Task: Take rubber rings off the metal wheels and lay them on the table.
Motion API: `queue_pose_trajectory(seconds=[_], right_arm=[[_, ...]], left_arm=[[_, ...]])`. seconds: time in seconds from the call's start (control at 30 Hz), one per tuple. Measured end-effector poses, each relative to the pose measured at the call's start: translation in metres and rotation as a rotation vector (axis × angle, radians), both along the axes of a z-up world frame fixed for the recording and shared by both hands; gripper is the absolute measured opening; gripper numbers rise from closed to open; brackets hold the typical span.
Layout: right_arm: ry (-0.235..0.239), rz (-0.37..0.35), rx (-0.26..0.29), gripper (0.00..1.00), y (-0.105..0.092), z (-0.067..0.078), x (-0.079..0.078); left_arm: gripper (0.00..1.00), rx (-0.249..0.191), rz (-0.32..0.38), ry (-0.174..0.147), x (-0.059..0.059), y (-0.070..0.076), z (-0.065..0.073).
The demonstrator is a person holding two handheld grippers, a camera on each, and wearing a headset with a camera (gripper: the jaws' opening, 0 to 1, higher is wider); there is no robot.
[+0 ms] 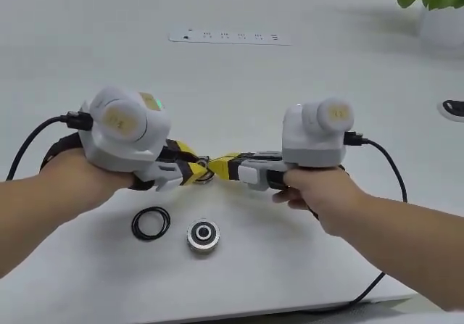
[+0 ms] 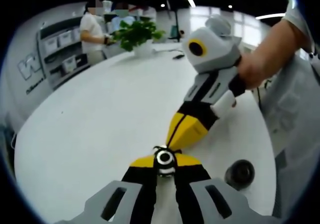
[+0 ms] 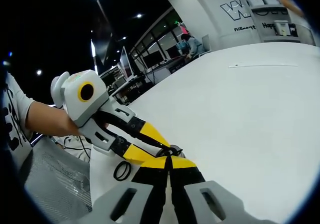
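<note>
While my left gripper [image 1: 190,172] and right gripper [image 1: 221,166] meet tip to tip above the white table [image 1: 304,63], a small metal wheel [image 2: 164,158] sits between them; in the left gripper view my left jaws are closed down on that wheel, one yellow tip on each side of it; my right jaws are drawn almost together, with just a thin dark line between them, and their tips touch the wheel's edge; whether they pinch its rubber I cannot tell. Nearer to me than the held wheel, a black rubber ring [image 1: 151,223] lies flat on the table; a second metal wheel [image 1: 203,235] lies just beside that ring, not touching it; far beyond the held wheel a power strip [image 1: 228,36] lies on the table.
</note>
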State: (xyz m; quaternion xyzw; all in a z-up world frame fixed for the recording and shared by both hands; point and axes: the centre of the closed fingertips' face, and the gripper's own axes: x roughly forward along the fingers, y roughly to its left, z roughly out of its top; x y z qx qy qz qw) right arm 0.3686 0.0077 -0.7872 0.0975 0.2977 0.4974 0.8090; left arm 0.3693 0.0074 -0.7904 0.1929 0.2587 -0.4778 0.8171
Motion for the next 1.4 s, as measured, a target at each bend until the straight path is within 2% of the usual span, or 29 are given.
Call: queue_pose_trajectory(seconds=[0.13,0.23,0.3,0.6,0.7,0.77,0.9,1.2,1.4], right_arm=[[0.0,0.004,0.001,0.0,0.0,-0.001,0.001],[0.0,0.017,0.029,0.0,0.003,0.002,0.0],[-0.008,0.021,0.02,0.0,0.004,0.002,0.001],[0.019,-0.007,0.031,0.0,-0.001,-0.001,0.002],[0.021,-0.01,0.036,0.0,-0.001,0.0,0.003],[0.022,-0.013,0.038,0.0,-0.002,0.001,0.003],[0.024,-0.014,0.041,0.0,-0.003,0.002,0.003],[0.027,-0.009,0.067,0.0,0.0,0.012,0.001],[0.022,-0.014,0.088,0.0,0.001,0.02,-0.001]], left_arm=[[0.12,0.0,-0.004,0.0,0.0,0.0,0.0],[0.12,0.0,-0.005,0.0,0.0,0.0,0.0],[0.12,-0.003,-0.003,0.0,0.001,0.0,0.0],[0.13,-0.007,-0.009,-0.006,0.003,0.0,0.0],[0.13,-0.006,-0.009,0.0,0.003,-0.001,0.0],[0.14,-0.01,-0.004,0.016,0.003,-0.001,0.001],[0.17,-0.007,-0.007,0.022,0.001,-0.001,0.002],[0.24,-0.041,-0.023,0.015,-0.008,0.0,0.017],[0.29,-0.08,-0.022,0.004,-0.013,0.003,0.033]])
